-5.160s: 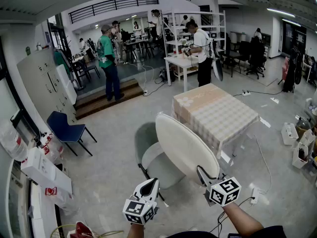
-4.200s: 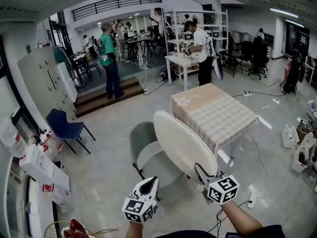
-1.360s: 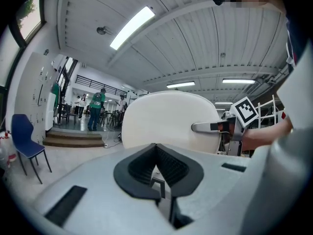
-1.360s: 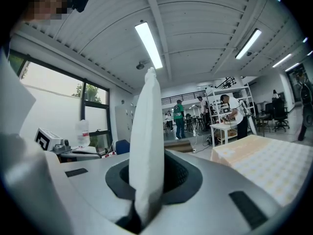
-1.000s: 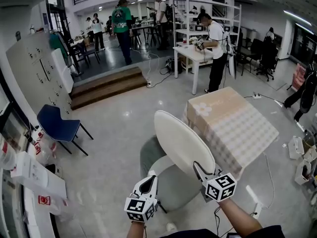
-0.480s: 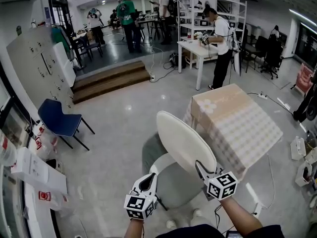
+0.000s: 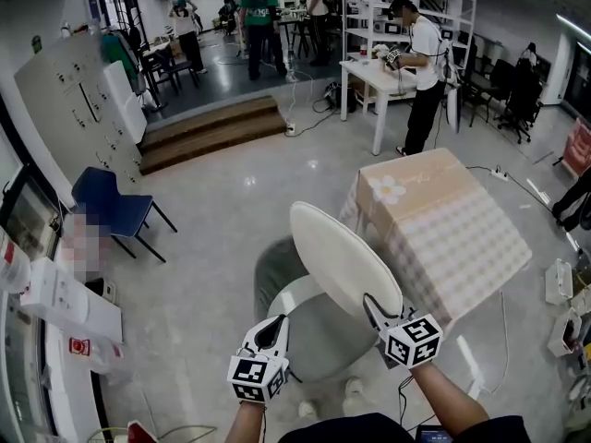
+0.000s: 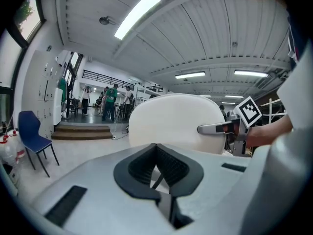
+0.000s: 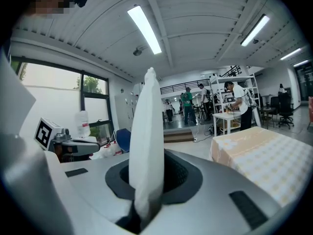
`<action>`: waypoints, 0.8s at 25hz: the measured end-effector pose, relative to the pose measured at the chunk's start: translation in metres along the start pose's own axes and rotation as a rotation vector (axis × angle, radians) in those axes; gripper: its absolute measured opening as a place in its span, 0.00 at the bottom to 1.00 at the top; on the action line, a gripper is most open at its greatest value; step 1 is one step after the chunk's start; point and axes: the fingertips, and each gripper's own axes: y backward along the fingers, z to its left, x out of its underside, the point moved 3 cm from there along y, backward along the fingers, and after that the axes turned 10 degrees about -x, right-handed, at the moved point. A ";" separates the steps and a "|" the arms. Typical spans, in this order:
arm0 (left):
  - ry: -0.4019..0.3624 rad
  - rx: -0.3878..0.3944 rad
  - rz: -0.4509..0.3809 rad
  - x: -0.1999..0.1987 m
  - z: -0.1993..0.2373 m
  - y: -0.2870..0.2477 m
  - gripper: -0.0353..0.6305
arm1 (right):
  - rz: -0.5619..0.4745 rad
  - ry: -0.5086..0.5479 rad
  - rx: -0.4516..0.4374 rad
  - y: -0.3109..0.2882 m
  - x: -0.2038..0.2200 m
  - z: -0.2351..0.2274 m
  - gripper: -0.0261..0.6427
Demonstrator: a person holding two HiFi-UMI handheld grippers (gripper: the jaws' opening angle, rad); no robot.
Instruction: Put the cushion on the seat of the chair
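One white cushion (image 7: 342, 261) held up over one grey chair (image 7: 309, 340), two grippers beneath it.
The right gripper (image 7: 369, 301) pinches the cushion's near edge, holding it tilted above the seat; the left gripper (image 7: 274, 324) is pressed together, empty.

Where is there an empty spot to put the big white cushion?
The grey chair seat, just under the cushion, is bare. So is the checked tabletop to its right, and the floor up to the steps. Boxes crowd the left wall.

chair (image 7: 314, 340) part hid, behind cushion (image 7: 342, 261)
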 end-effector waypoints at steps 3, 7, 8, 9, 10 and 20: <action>0.012 -0.017 0.003 0.003 -0.010 -0.007 0.06 | 0.027 -0.006 -0.016 0.005 0.007 -0.016 0.13; 0.026 -0.035 0.012 0.010 -0.019 -0.015 0.06 | 0.073 -0.015 -0.040 0.006 0.020 -0.033 0.13; 0.030 -0.043 0.016 0.013 -0.019 -0.016 0.06 | 0.084 -0.019 -0.046 0.005 0.025 -0.036 0.13; 0.035 -0.051 0.020 0.016 -0.018 -0.018 0.06 | 0.094 -0.022 -0.052 0.002 0.029 -0.039 0.13; 0.041 -0.058 0.023 0.019 -0.017 -0.019 0.06 | 0.104 -0.024 -0.058 0.000 0.032 -0.040 0.13; 0.089 -0.112 0.039 0.046 -0.023 -0.039 0.06 | 0.178 -0.033 -0.122 -0.013 0.060 -0.058 0.13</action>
